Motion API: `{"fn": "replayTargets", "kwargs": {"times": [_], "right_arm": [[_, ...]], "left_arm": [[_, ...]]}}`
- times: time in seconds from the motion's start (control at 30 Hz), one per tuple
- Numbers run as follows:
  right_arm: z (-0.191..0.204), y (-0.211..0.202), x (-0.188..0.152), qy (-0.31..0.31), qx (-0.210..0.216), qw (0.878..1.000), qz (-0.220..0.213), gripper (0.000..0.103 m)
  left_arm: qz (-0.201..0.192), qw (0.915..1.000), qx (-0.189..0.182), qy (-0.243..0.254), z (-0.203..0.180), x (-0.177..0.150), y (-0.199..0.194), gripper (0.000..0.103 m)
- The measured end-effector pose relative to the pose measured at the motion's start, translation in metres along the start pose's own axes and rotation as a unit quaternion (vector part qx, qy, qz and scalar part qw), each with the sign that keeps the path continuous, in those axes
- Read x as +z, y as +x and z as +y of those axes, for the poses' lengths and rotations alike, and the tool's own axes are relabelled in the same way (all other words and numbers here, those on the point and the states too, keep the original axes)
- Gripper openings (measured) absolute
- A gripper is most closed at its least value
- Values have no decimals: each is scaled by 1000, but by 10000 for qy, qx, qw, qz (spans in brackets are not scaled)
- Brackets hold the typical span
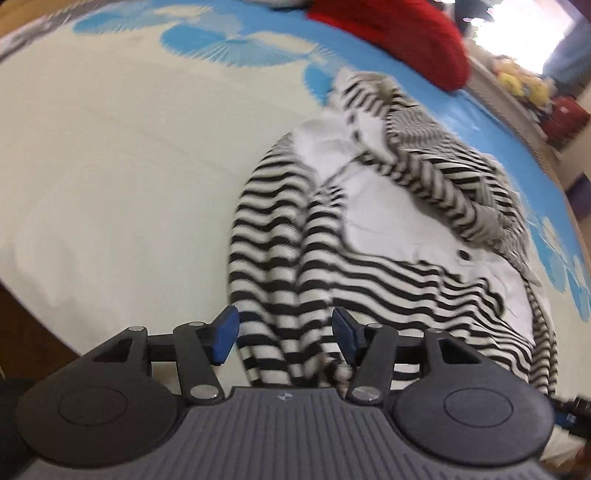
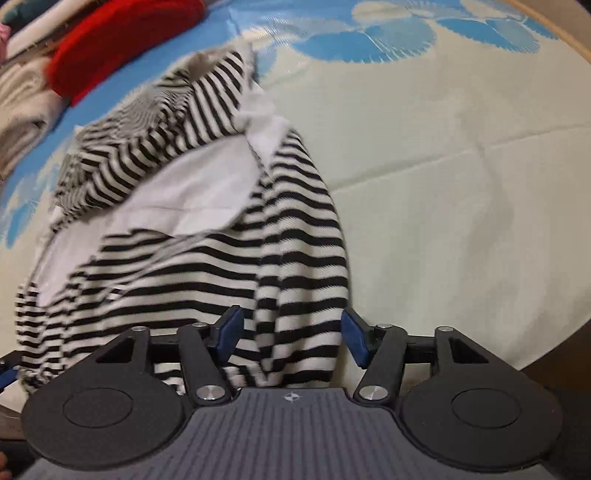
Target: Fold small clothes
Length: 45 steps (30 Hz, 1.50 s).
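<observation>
A black-and-white striped garment with white panels (image 1: 388, 221) lies crumpled on the cream and blue bedsheet (image 1: 110, 166). It also shows in the right wrist view (image 2: 207, 229). My left gripper (image 1: 284, 332) is open, its blue pads on either side of a bunched striped fold at the garment's near left edge. My right gripper (image 2: 291, 338) is open, its blue pads on either side of a striped fold at the garment's near right edge. Neither pair of pads presses the cloth.
A red garment (image 1: 399, 33) lies at the far side of the bed, also in the right wrist view (image 2: 122, 40). Folded pale clothes (image 2: 22, 99) are stacked beside it. A shelf with small items (image 1: 532, 92) runs along the far right. The bed edge (image 1: 29, 314) drops off at the near left.
</observation>
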State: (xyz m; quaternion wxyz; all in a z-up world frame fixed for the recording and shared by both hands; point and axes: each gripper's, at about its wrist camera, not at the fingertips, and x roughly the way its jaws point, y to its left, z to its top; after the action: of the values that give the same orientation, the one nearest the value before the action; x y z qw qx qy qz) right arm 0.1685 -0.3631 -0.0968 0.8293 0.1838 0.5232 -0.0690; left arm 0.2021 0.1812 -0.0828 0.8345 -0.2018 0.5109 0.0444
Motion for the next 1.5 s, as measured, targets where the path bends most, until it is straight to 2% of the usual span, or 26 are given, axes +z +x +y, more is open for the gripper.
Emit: {"fn": "replayTargets", "kwargs": {"times": [0.1,0.23,0.33,0.37,0.4,0.43,0.5,0.67,0.77,0.9,1.07,1.23,1.3,1.4,1.5], "right_arm": [[-3,10,-2,82,-139,9997,179,62],[-6,14,-4,158,-224,9994,218,61],[-8,13,-6,141,-231,9994,207,54],[-8,13,-7,107,-160,9996,212,40],[-7,13,-7,100,-19,9997,240,20],[-7,11,-7,109,116,9996,237,13],[-8,5,-7,74,122,9998,119,9],[-19,-24,1,263,270,9990,-240,8],[-28,-55,9,272,493,9971,-509,7],[-40,-100,14,428,679,9955,-496,7],[-52,-164,-6,474,927,9938,-377,7],[-51,-219,-29,264,1162,9913,-568,7],[-50,-221,-27,271,1210,9906,-570,7],[-43,-203,-8,244,1179,9911,-566,7],[-29,-169,30,221,1157,9912,-611,7]], "left_arm": [[154,9997,7,-186,5,1,9,61],[238,9996,48,-172,4,-3,17,61],[213,9998,50,-7,-2,-6,17,60],[222,9997,23,44,-4,-7,17,49],[231,9997,-9,107,-6,-8,17,27],[237,9995,-42,195,-9,-10,16,20],[142,9993,-51,334,-13,-12,12,12],[-134,9985,-265,465,-22,-13,-14,9],[-268,9959,-423,755,-34,-8,-41,9],[-247,9927,-549,1042,-45,-7,-81,9],[2,9927,-707,979,-36,-20,-142,9],[-215,9902,-989,960,-23,-29,-205,9],[-264,9905,-1034,870,-21,-23,-210,9],[-256,9905,-1066,832,-26,1,-193,9],[-316,9899,-1123,800,-36,39,-162,9]]}}
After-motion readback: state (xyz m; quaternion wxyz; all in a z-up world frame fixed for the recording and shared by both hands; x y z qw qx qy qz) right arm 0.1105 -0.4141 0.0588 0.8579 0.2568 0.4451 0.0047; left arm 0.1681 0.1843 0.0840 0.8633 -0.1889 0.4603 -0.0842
